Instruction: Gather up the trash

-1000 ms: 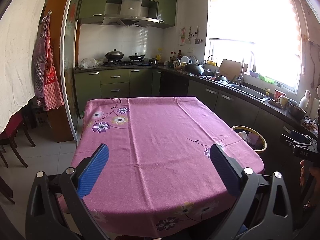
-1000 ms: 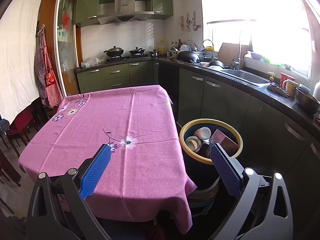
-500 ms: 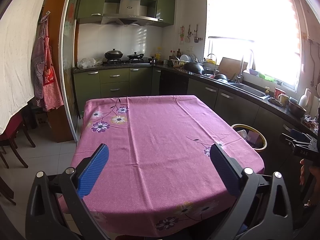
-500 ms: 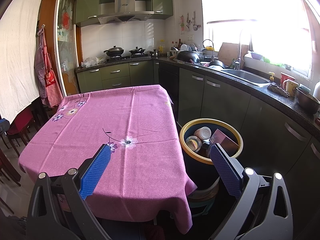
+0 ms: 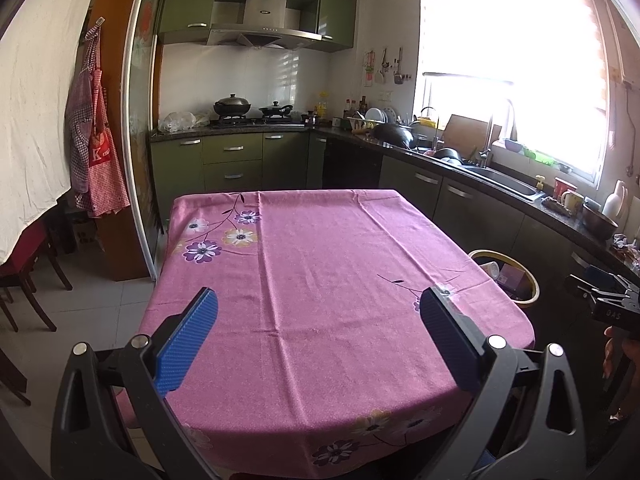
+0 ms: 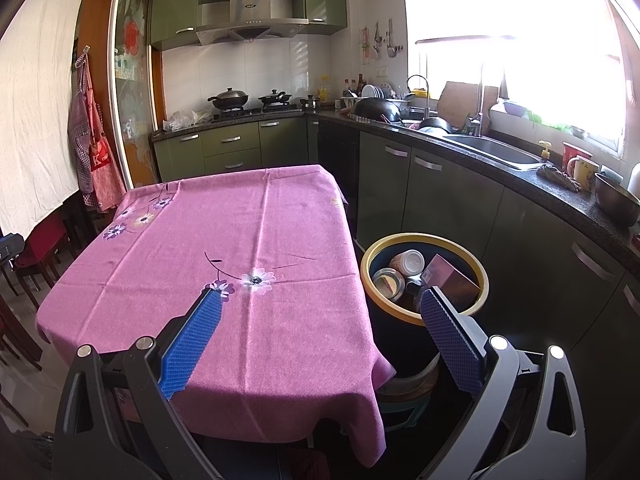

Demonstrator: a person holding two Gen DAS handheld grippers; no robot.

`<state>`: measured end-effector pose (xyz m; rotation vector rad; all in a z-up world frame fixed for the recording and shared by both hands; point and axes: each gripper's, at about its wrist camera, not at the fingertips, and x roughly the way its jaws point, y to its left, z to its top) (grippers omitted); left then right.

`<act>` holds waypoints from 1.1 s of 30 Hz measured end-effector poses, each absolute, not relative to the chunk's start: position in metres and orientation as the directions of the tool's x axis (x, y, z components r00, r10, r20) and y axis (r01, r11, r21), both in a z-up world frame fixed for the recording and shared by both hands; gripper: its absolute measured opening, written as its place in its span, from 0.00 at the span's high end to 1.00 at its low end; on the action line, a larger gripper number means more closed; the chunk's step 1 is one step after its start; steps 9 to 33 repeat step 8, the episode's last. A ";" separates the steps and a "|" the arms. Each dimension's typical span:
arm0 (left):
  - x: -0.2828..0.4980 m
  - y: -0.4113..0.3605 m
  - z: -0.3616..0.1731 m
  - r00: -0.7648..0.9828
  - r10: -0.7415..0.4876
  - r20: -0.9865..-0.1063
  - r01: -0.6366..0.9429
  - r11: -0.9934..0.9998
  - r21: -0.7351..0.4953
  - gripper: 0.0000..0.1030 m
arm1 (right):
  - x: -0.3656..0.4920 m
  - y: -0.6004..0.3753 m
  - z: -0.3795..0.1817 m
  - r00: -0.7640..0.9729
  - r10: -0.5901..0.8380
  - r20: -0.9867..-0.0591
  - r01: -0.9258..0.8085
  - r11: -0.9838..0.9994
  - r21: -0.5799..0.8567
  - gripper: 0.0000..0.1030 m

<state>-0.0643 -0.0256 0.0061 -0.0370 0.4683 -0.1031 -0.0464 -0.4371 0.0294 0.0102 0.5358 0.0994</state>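
The trash sat in the bin [image 6: 424, 276], which stood on the floor just beside the right edge of the table [image 6: 224, 248]: we saw a paper cup [image 6: 408, 262], a can [image 6: 387, 282] and a small box [image 6: 452, 280] lying inside its yellow rim. The pink flowered tablecloth [image 5: 320, 280] showed no loose item on it in either view. We judged the collecting step to be at or near its end, since nothing remained on the cloth to pick up. The next move, in our judgement, called for a check of the floor and the counter [image 6: 560, 192] for leftover items, or for a withdrawal of both tools. Our left gripper [image 5: 318, 308] hovered over the near end of the table with its jaws spread wide, holding nothing and touching nothing. Our right gripper [image 6: 320, 308] was likewise spread wide and empty, with one blue pad [image 6: 192, 340] over the table corner and the other over the near rim of the bin, clear of both. A hand [image 5: 618, 354] on the right tool's grip showed at the edge of the left view.
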 end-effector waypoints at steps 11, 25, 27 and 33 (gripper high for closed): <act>-0.030 -0.013 0.002 0.865 -0.070 -0.497 0.056 0.998 -0.043 0.07 | -0.034 -0.434 0.024 0.844 0.102 -0.526 -0.102 0.994 0.029 0.05; -0.030 -0.013 0.002 0.865 -0.070 -0.497 0.056 0.998 -0.043 0.07 | -0.034 -0.434 0.024 0.844 0.102 -0.526 -0.102 0.994 0.029 0.05; -0.030 -0.013 0.002 0.865 -0.070 -0.497 0.056 0.998 -0.043 0.07 | -0.034 -0.434 0.024 0.844 0.102 -0.526 -0.102 0.994 0.029 0.05; -0.030 -0.013 0.002 0.865 -0.070 -0.497 0.056 0.998 -0.043 0.07 | -0.034 -0.434 0.024 0.844 0.102 -0.526 -0.102 0.994 0.029 0.05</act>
